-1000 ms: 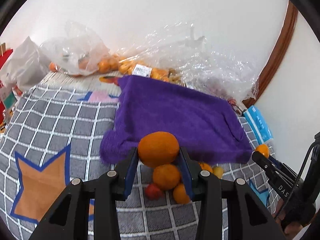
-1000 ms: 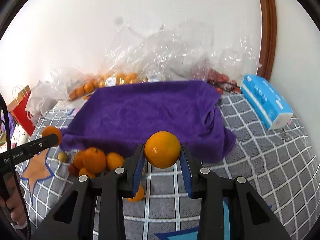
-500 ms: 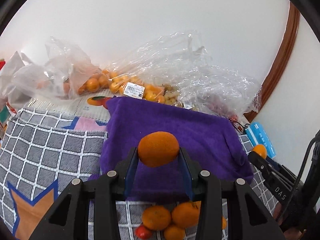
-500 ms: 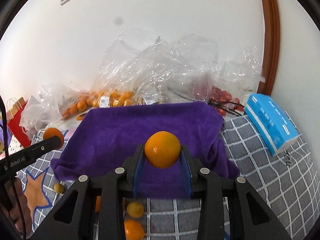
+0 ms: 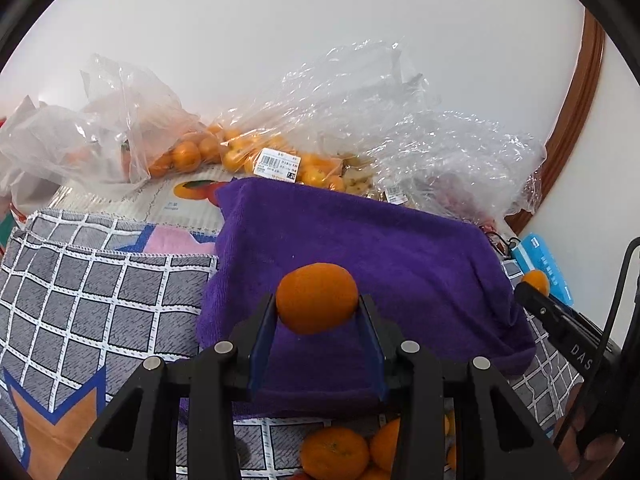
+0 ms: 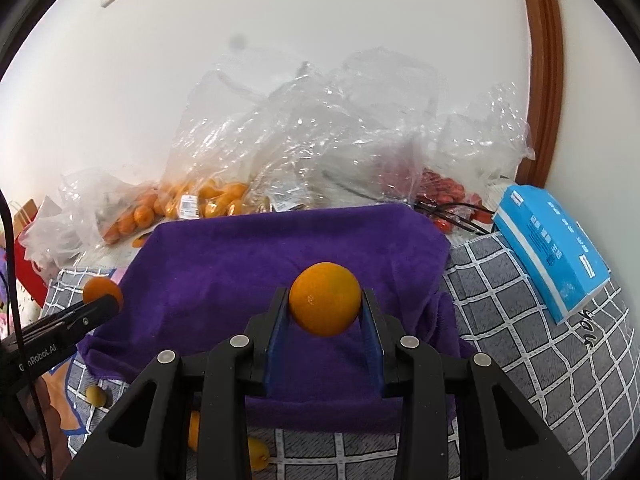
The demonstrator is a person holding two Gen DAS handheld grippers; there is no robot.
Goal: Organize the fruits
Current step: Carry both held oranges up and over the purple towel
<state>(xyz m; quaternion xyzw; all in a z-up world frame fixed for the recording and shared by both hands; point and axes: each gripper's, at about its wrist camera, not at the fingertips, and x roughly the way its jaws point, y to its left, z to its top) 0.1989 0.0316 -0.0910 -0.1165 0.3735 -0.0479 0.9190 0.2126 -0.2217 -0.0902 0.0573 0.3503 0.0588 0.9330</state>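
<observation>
My left gripper [image 5: 317, 312] is shut on an orange [image 5: 317, 297] and holds it over the near edge of the purple towel [image 5: 360, 248]. My right gripper [image 6: 325, 312] is shut on another orange [image 6: 325, 298], also over the purple towel [image 6: 260, 264]. Each gripper shows at the side of the other's view, the right one [image 5: 536, 292] and the left one [image 6: 100, 300]. Loose oranges [image 5: 336, 452] lie on the checked cloth below the towel's near edge, with small yellow fruits [image 6: 96, 396] near them.
Clear plastic bags of oranges [image 5: 192, 152] and red fruit [image 6: 444, 192] are piled along the wall behind the towel. A blue tissue pack [image 6: 552, 248] lies at the right. The grey checked cloth [image 5: 100, 288] covers the surface. A red bag [image 6: 28, 264] stands at the far left.
Both grippers have moved forward and up with their oranges, from over the loose fruit pile to over the purple towel. The pile has dropped to the bottom of both views.
</observation>
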